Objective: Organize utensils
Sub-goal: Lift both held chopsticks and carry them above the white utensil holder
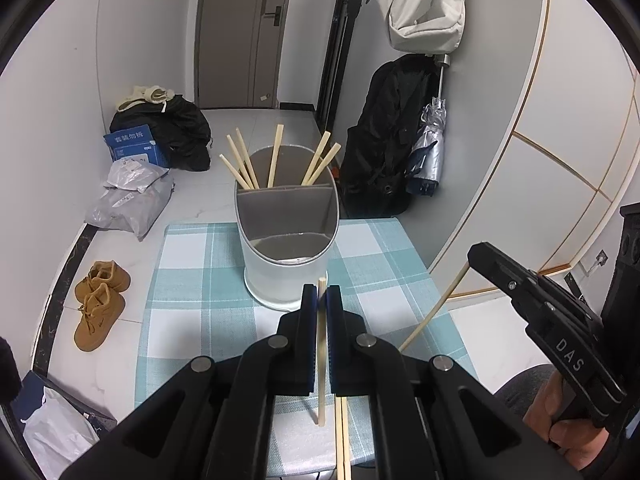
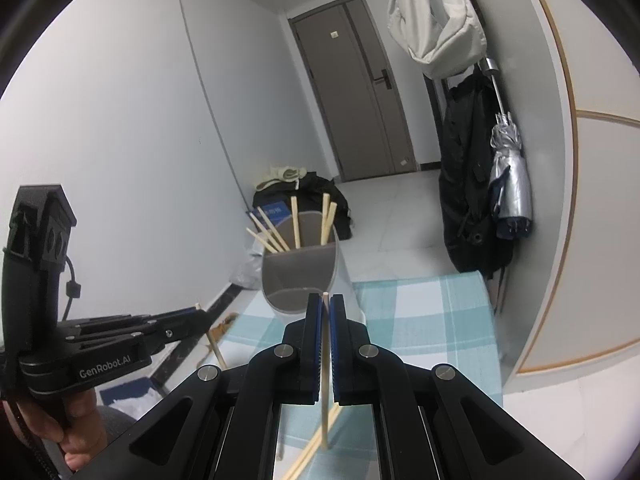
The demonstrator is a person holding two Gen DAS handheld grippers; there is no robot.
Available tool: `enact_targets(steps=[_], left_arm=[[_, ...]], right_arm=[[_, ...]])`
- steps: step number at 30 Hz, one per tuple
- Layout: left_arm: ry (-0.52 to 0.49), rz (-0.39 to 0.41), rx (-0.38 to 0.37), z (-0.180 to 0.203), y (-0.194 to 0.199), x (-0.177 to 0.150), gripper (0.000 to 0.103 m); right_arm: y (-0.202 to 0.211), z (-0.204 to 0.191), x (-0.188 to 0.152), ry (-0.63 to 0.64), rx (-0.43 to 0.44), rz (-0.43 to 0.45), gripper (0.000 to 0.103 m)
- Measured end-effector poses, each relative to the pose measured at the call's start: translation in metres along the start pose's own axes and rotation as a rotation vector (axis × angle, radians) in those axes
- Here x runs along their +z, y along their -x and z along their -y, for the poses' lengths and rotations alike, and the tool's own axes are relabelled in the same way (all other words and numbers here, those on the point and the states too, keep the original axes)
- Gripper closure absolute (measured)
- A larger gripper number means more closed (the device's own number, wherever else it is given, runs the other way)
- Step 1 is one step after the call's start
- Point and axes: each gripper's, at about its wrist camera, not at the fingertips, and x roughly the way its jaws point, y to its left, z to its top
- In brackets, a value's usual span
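Chopsticks: one clamped upright in the left gripper (image 1: 322,300), another (image 2: 326,360) in the right gripper (image 2: 326,308), both raised over the table (image 1: 192,264), presumably for dropping into the holder (image 1: 286,236).

A home entryway: front door (image 1: 240,32), shoes (image 1: 100,304) (coats (image 1: 384,132) hanging).

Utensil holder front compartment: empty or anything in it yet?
Empty. The front compartment shows only bare floor; all six chopsticks stand in the rear compartment of the utensil holder.
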Motion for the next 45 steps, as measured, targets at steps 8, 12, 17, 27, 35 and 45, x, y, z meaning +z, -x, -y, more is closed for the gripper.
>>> enact_targets(steps=[8,12,17,27,35,45], left_arm=[[-0.007,0.022,-0.015,0.003,0.015,0.021,0.102],[-0.011,0.034,-0.009,0.006,0.018,0.034,0.102],[0.019,0.031,-0.035,0.006,0.02,0.059,0.102],[0.01,0.112,-0.034,0.002,0.032,0.124,0.102],[-0.008,0.13,-0.012,-0.007,0.018,0.163,0.102],[-0.002,0.11,0.019,-0.031,-0.013,0.186,0.102]], right_arm=[[0.003,-0.006,0.02,-0.012,0.024,0.026,0.1],[0.003,-0.005,0.028,-0.041,0.036,0.034,0.1],[-0.001,-0.008,0.046,-0.052,0.051,0.047,0.1],[-0.01,-0.017,0.108,-0.048,0.073,0.105,0.1],[-0.032,-0.02,0.162,-0.012,0.071,0.147,0.1],[-0.082,-0.024,0.194,0.039,0.068,0.131,0.1]])
